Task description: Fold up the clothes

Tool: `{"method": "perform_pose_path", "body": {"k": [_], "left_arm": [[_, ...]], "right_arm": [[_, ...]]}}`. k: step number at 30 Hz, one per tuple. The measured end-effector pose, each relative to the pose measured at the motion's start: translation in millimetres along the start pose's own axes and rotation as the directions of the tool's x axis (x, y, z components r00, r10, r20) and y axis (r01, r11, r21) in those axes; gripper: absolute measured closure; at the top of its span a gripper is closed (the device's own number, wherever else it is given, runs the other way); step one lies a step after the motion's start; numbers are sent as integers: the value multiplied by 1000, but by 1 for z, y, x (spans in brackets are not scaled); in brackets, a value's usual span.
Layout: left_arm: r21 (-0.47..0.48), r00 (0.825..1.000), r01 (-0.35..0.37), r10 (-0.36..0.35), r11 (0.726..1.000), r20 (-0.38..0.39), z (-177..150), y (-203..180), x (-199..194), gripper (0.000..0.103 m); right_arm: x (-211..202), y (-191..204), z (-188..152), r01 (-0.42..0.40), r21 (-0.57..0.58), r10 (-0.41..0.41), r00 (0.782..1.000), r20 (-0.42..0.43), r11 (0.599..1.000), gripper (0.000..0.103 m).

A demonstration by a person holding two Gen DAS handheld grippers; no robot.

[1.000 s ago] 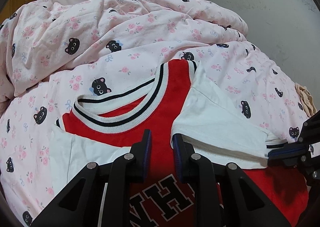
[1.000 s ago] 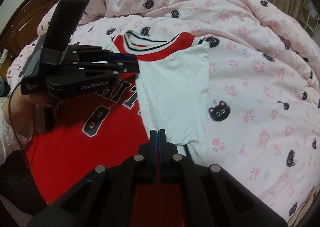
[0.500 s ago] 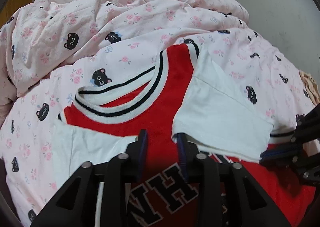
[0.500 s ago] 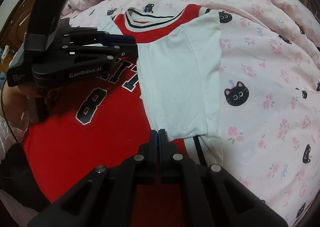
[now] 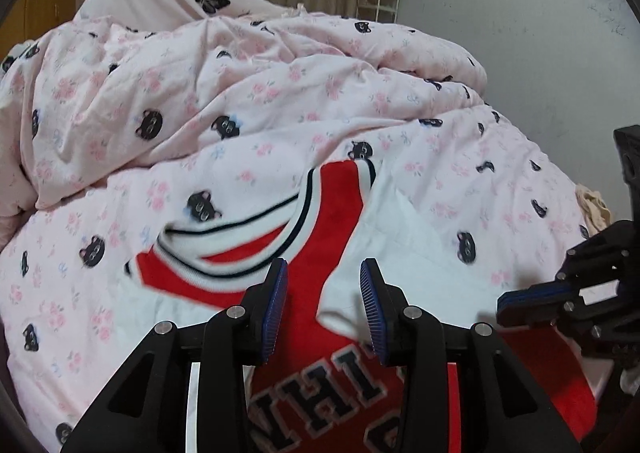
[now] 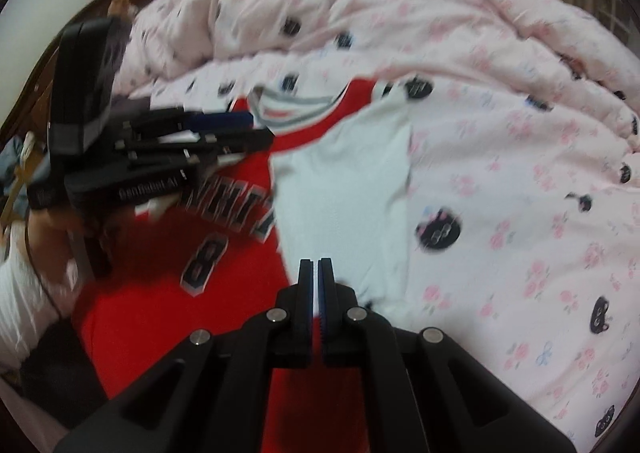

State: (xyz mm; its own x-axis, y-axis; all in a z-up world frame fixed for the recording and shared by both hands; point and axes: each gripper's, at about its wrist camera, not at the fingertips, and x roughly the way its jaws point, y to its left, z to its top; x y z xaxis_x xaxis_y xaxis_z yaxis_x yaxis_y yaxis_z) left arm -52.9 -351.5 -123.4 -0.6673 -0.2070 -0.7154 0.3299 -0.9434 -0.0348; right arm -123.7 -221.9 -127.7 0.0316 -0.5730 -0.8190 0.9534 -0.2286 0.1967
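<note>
2 grippers over red jersey [image 5: 332, 241]: left gripper [image 5: 324, 307] jaws apart, right gripper [image 6: 316, 285] jaws closed, empty.

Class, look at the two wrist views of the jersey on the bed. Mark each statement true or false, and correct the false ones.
1. The left tool stands open with red cloth showing between its fingers. True.
2. The jersey is blue. False: it is red with white sleeves.
3. The right tool is spread wide. False: its fingers are almost together.
4. The white sleeve is folded in over the jersey's front. True.
5. The bedding is plain grey. False: pink with black cat faces.
</note>
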Motion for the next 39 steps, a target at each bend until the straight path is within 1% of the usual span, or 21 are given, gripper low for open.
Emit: {"method": "perform_pose_path", "body": {"k": [1, 4, 5, 8, 12, 13, 16, 19, 21, 22, 24, 25, 26, 28, 29, 33, 37, 39], "left_arm": [[11, 999, -32, 32, 999, -8, -1, -2, 6, 70], [42, 990, -113, 116, 993, -81, -13, -2, 26, 70], [41, 988, -109, 112, 993, -106, -16, -1, 30, 70], [45, 986, -112, 117, 993, -116, -17, -1, 30, 70], [43, 987, -113, 117, 993, -112, -16, -1, 27, 70], [38, 988, -110, 114, 993, -102, -15, -1, 24, 70], [15, 996, -85, 85, 996, -36, -8, 2, -2, 70], [-7, 996, -85, 85, 996, 41, -8, 10, -40, 68], [-31, 992, -102, 104, 994, 76, -11, 18, -66, 54], [-45, 989, -115, 119, 992, 89, -16, 22, -79, 52], [-84, 983, -142, 151, 986, 102, -32, 29, -109, 52], [-101, 982, -149, 159, 984, 103, -39, 30, -117, 52], [-129, 980, -158, 171, 979, 103, -52, 34, -130, 52], [-160, 975, -184, 201, 970, 91, -78, 40, -150, 52], [-177, 971, -206, 223, 963, 84, -95, 43, -161, 52], [-244, 965, -237, 257, 940, 55, -149, 49, -189, 52], [-306, 971, -221, 237, 926, 18, -189, 48, -203, 52], [-303, 972, -221, 236, 927, 13, -203, 41, -206, 52]], "right_arm": [[4, 0, 1, 2, 3, -2, 1000, -2, 1000, 100], [17, 2, -2, 5, -3, -5, 999, -36, 1000, 100], [22, 3, -4, 12, -12, -13, 998, -56, 1000, 100], [40, 6, -14, 35, -46, -41, 991, -126, 998, 100], [43, 7, -17, 39, -54, -46, 991, -129, 998, 100], [41, 6, -16, 32, -49, -38, 992, -118, 998, 100], [30, 0, -15, 8, -24, -10, 997, -81, 1000, 100], [11, -10, -14, -10, 29, 11, 1000, -27, 1000, 100], [-2, -15, -18, -8, 61, 8, 1000, -4, 998, 100], [-8, -18, -22, -6, 80, 5, 1000, 4, 997, 100], [-21, -22, -28, -3, 116, 1, 1000, 21, 993, 100], [-27, -22, -32, -4, 131, 0, 999, 32, 991, 94], [-34, -22, -39, -7, 148, 0, 999, 43, 989, 89], [-42, -19, -53, -2, 162, -6, 999, 51, 987, 65], [-47, -16, -65, 7, 162, -15, 999, 51, 987, 63], [-60, -10, -102, 32, 167, -38, 999, 32, 985, 63], [-66, -6, -132, 54, 173, -55, 998, 3, 984, 63], [-69, -4, -138, 70, 167, -70, 998, -6, 983, 63]]}}
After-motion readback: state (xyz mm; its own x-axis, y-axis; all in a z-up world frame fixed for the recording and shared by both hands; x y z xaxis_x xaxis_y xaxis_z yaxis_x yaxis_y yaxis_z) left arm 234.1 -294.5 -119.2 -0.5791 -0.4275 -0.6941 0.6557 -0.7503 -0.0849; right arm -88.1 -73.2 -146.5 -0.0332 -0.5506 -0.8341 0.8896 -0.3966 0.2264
